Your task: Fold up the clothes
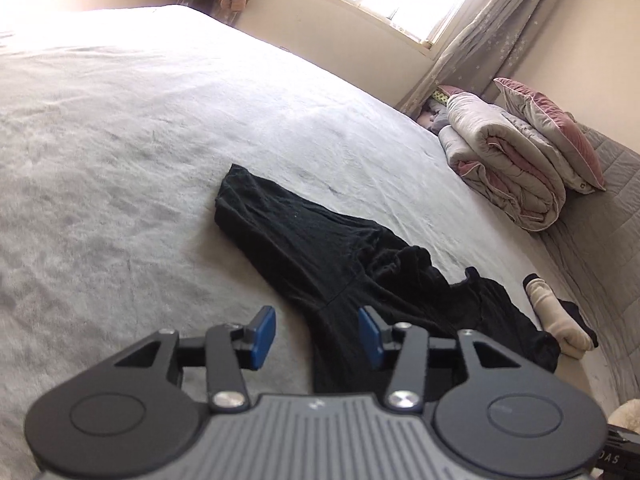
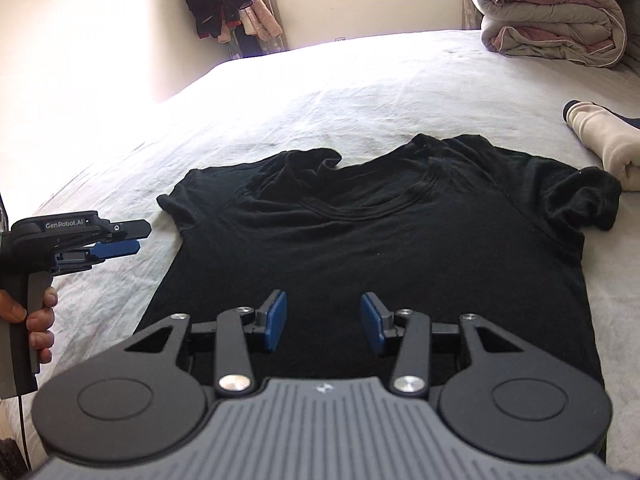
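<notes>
Black t-shirt (image 2: 380, 240) flat on bed (image 2: 280, 100); left gripper (image 1: 318, 334) and right gripper (image 2: 324, 322) both hover part-open, jaws holding nothing.

— Where does the T-shirt (image 2: 380, 248) lie?
— Flat on the bed (image 2: 360, 92), collar toward the far side, under the right tongs (image 2: 324, 322).
— And around it?
— Left tongs (image 2: 120, 240) just off its left sleeve; rolled socks (image 2: 600, 148) beside the right sleeve; folded quilt (image 2: 552, 20) far right, behind.
</notes>
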A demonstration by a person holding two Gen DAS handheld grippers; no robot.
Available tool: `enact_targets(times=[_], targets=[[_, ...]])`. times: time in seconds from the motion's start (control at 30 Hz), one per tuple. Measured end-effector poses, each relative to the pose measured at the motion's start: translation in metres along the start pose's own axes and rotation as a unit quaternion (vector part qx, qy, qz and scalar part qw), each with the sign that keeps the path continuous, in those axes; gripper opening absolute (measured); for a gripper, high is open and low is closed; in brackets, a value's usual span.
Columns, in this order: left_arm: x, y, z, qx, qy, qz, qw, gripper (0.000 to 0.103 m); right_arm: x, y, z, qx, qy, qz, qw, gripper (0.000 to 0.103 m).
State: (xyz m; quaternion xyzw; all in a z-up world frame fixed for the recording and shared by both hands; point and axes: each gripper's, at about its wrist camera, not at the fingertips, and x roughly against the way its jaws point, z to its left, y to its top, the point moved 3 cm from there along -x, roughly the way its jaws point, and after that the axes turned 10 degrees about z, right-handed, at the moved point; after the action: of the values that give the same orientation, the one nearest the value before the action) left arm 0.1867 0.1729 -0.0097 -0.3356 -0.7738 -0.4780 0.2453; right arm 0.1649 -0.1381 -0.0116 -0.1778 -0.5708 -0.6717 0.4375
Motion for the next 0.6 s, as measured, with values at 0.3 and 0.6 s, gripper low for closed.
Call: enact_targets(times=[0.3, 0.6], targets=[[-0.064, 0.092, 0.068, 0.1, 0.089, -0.056, 0.9894, 0.05, -0.067, 0.091, -0.02, -0.053, 0.026, -0.031, 0.998, 0.046], [-0.101, 0.093, 0.077, 0.083, 0.053, -0.111, 0.989, 0.045, -0.132, 0.126, -0.018, -0.047, 0.008, -0.016, 0.999, 0.046]])
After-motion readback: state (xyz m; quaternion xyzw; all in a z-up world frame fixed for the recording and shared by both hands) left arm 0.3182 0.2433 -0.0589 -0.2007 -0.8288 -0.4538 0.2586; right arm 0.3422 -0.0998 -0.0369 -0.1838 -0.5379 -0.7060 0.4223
